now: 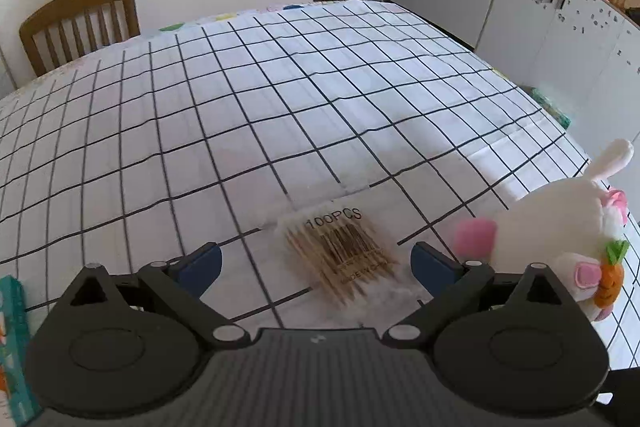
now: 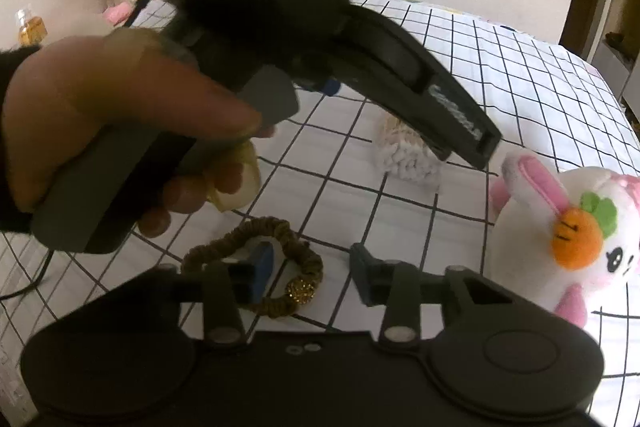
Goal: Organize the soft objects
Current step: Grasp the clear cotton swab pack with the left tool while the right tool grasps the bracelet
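left gripper [image 1: 316,261] – held wide over cotton swab pack [image 1: 340,251] | right gripper [image 2: 312,277] – half closed, one finger inside hair tie [image 2: 256,263], nothing pinched | risk – tie could be pushed away

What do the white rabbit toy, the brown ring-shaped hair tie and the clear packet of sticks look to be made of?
White rabbit toy with pink ears: plush fabric, matte and fuzzy, with a felt-like orange carrot.
Brown ring-shaped hair tie: gathered fabric, likely over elastic, judging by its ruffled surface; its glittery gold bead sparkles.
Clear packet of sticks: thin glossy plastic film around tan, apparently wooden sticks with white cotton-like tips, probably cotton swabs.
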A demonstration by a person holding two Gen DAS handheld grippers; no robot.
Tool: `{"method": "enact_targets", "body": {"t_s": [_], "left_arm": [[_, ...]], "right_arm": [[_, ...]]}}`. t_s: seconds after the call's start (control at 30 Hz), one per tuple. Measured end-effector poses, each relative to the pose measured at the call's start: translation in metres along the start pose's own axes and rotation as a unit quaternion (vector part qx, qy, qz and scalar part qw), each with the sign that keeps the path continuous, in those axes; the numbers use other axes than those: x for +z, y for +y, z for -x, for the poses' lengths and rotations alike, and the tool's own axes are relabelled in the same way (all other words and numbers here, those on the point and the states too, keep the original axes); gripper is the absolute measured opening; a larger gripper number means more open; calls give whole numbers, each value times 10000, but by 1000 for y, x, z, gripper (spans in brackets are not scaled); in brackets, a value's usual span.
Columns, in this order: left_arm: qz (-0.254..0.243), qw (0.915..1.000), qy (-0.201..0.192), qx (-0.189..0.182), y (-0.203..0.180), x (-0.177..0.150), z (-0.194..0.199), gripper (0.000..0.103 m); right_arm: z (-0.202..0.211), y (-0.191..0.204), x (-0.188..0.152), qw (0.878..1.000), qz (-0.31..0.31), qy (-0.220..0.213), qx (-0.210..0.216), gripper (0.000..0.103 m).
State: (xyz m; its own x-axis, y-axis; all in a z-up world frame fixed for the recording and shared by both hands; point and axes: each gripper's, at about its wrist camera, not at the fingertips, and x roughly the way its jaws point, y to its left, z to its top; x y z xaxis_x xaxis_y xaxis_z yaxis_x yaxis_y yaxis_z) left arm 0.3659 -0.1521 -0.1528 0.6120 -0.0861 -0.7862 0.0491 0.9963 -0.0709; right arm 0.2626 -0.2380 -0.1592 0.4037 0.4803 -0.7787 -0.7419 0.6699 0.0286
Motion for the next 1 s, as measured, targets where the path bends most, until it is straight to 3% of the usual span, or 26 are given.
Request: {"method": "enact_targets", "body": {"t_s": [0.1,0.3,0.5,0.6,1.0], "left_arm": [[-110,9999,2,-32,-4,1,-4,100],[-197,9997,107,-56,-9,3,-13,80],[-337,9994,80,22,-10,5,-13,66],[-314,9995,61,73,-7,5,-10,51],[-95,9995,-27,302,21,-1,12,46]], "right_arm": [[-1,5,0,9998,199,-15,-92,33],[-2,14,3,9988,476,8,-126,16],[-3,26,1,9966,797,-21,-223,9],[-2,28,1,9957,886,-27,-259,9],[16,3,9,9997,-201,-124,-118,8]]}}
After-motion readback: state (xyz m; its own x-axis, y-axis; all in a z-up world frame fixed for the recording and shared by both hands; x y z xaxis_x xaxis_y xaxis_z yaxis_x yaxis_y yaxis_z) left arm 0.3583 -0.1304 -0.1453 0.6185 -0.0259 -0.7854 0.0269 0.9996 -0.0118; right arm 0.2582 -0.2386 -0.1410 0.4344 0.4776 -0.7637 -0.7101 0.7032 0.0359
